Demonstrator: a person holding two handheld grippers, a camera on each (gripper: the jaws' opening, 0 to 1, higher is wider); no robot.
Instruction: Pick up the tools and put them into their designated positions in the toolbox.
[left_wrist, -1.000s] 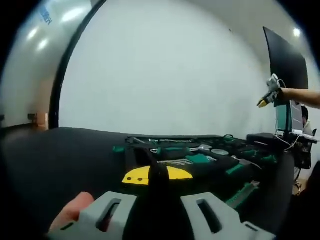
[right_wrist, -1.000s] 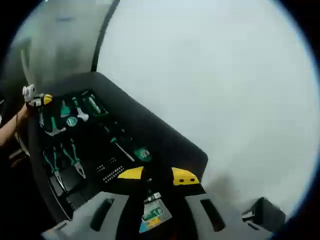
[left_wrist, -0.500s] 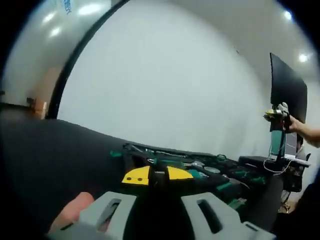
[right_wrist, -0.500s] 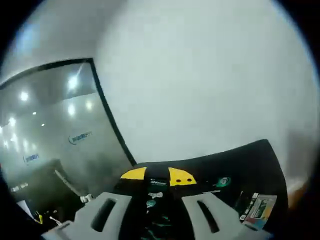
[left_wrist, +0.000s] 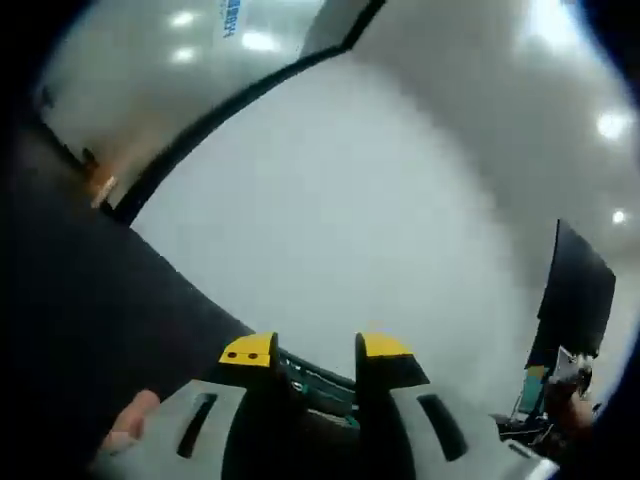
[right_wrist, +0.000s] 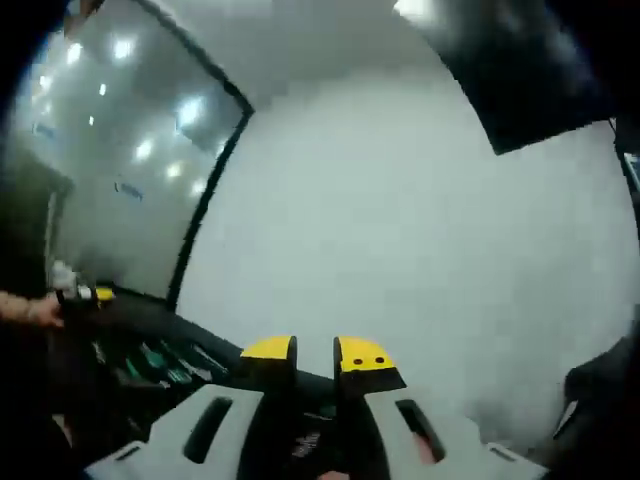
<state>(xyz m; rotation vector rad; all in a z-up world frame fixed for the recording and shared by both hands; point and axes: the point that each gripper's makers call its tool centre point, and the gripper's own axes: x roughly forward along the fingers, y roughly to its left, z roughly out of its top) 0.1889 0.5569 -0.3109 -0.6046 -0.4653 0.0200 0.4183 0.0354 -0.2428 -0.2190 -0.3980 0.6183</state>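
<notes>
In the left gripper view my left gripper (left_wrist: 316, 350) points up at a white wall, its yellow-tipped jaws apart with nothing between them. Just behind the jaws peeks a green-and-black strip of the toolbox (left_wrist: 318, 380). Far right, a hand holds the right gripper (left_wrist: 565, 362) up in the air. In the right gripper view my right gripper (right_wrist: 315, 352) has its jaws close together, with a narrow dark gap and no tool showing in it. The open toolbox (right_wrist: 150, 362) with several green-handled tools lies low on the left. Above it a hand holds the left gripper (right_wrist: 85, 294).
The toolbox rests on a black table (left_wrist: 80, 300). A dark monitor (left_wrist: 575, 300) stands at the right, and a dark screen (right_wrist: 520, 80) hangs at the upper right. A glass wall with a black frame (right_wrist: 110, 150) reflects ceiling lights. A thumb (left_wrist: 130, 425) rests by the left jaw.
Both views have tilted upward, so the toolbox has dropped low in each. The left gripper's jaws have spread apart. The right gripper's jaws keep about the same narrow gap.
</notes>
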